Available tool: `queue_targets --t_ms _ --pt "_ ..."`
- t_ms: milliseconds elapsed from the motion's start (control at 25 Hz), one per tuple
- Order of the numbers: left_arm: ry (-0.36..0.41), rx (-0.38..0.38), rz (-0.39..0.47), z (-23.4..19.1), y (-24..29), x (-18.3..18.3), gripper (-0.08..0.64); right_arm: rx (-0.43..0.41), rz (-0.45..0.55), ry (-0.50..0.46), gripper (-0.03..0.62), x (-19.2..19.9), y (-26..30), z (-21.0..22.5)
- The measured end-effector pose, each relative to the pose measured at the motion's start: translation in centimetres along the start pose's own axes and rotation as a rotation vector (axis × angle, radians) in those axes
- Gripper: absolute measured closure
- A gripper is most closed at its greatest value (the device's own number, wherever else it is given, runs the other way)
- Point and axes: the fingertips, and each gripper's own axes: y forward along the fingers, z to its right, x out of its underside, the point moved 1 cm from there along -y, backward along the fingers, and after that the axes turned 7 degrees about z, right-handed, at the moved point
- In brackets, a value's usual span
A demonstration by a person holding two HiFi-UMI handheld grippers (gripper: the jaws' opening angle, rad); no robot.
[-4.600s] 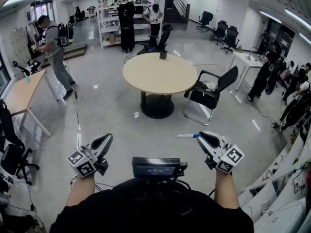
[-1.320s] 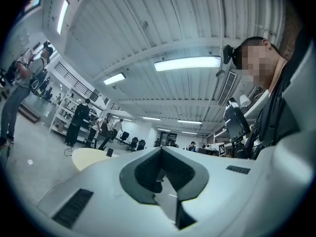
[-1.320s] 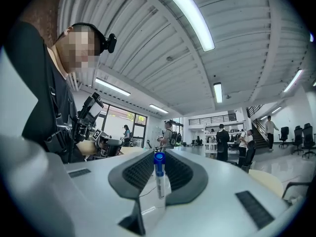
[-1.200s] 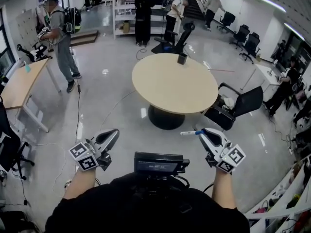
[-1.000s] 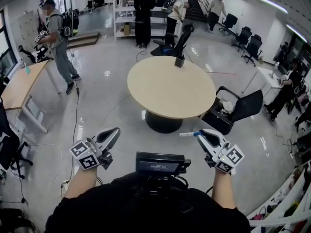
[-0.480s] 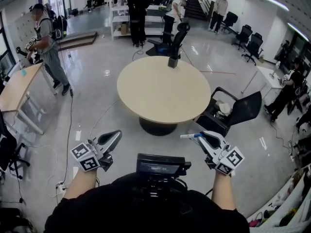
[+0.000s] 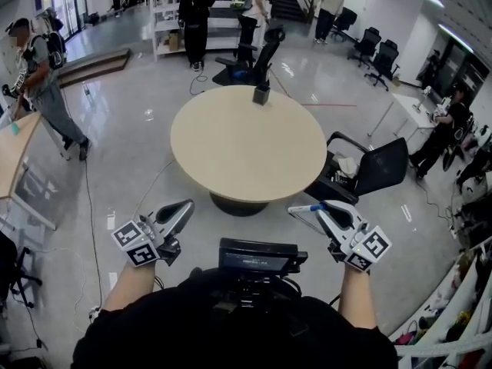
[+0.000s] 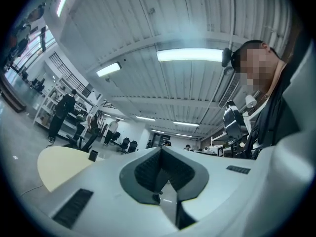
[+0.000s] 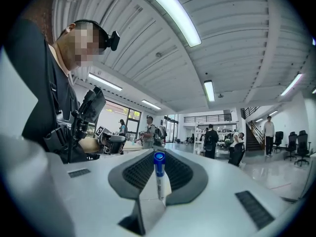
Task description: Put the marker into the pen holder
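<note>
A white marker (image 7: 305, 208) with a blue cap sticks out leftward from my right gripper (image 7: 320, 209), which is shut on it at waist height. In the right gripper view the marker (image 9: 158, 175) stands upright between the pads of that gripper (image 9: 157, 184). My left gripper (image 7: 183, 209) is shut with nothing in it; its own view shows that gripper (image 8: 161, 154) with the pads pressed together. The dark pen holder (image 7: 261, 95) stands at the far edge of the round beige table (image 7: 231, 152) ahead of both grippers. It also shows as the small pen holder (image 8: 93, 155) in the left gripper view.
A black office chair (image 7: 367, 171) stands close to the table's right side, another chair (image 7: 263, 51) behind it. People stand by the shelves (image 7: 198, 10) at the back and one person (image 7: 38, 71) at the far left. A cable (image 7: 91, 206) runs across the floor.
The table has come closer and now lies just beyond the grippers. Both grippers keep their pose, the marker still in the right one.
</note>
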Motion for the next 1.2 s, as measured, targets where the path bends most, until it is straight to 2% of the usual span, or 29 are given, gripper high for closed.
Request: queue_targets --t_ms 240,440,640,840,960,1200 --pt "0.009 0.063 -0.002 -8.3 0.2 -3.9 0.563 0.061 0.019 -0.022 0.522 0.3 7.5 1.2" --pt "0.009 0.066 0.007 -15.0 -0.8 -7.1 0.563 0.072 0.021 -0.022 0.522 0.8 14.2 2.1" --pt "0.008 0.065 -0.001 -20.5 -2.0 -8.3 0.563 0.078 0.021 -0.019 0.522 1.9 19.7 2.9" --pt "-0.008 0.051 -0.005 -24.3 -2.6 -8.7 0.563 0.075 0.009 0.003 0.522 3.0 23.2 4.0" --pt "-0.018 0.04 -0.007 -26.2 -0.7 -8.6 0.563 0.068 0.004 0.008 0.522 3.2 24.4 6.6" --pt "-0.016 -0.003 -0.023 -27.3 2.2 -6.9 0.563 0.036 0.021 0.048 0.522 4.5 24.4 10.9"
